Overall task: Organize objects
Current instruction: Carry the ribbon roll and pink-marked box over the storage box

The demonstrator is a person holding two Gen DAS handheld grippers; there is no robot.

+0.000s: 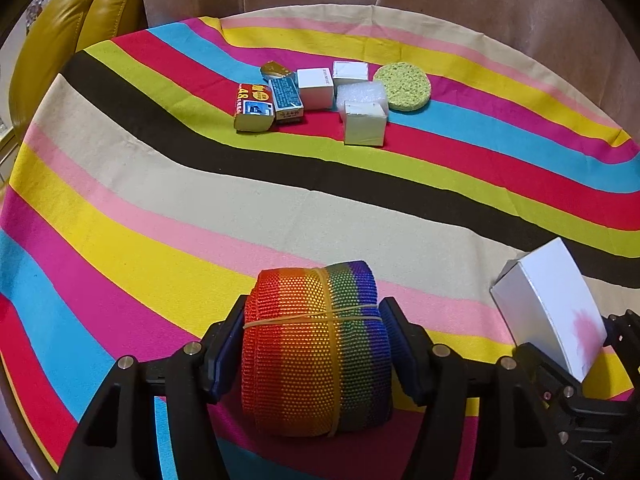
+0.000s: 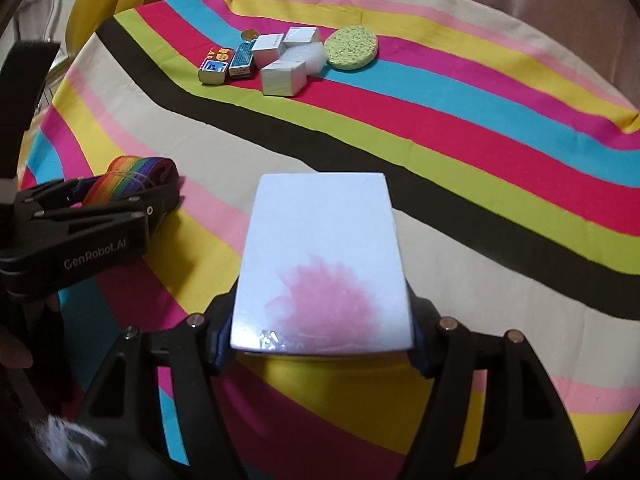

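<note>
A rolled rainbow webbing strap [image 1: 316, 352], bound with a rubber band, sits between the fingers of my left gripper [image 1: 314, 308]. Both blue pads press its sides, low over the striped tablecloth [image 1: 160, 184]. In the right wrist view that roll [image 2: 132, 172] and the left gripper [image 2: 160, 184] appear at the left. My right gripper [image 2: 320, 308] is shut on a white box with a pink blotch [image 2: 320, 240], tilted up off the cloth. The same box [image 1: 552, 304] shows at the right of the left wrist view.
At the far side of the table lies a cluster: a red box [image 1: 254, 108], a blue box [image 1: 286, 100], three small white boxes [image 1: 365, 128], a foam block [image 1: 362, 92], a round green sponge [image 1: 402, 86]. A yellow chair [image 1: 60, 40] stands behind on the left.
</note>
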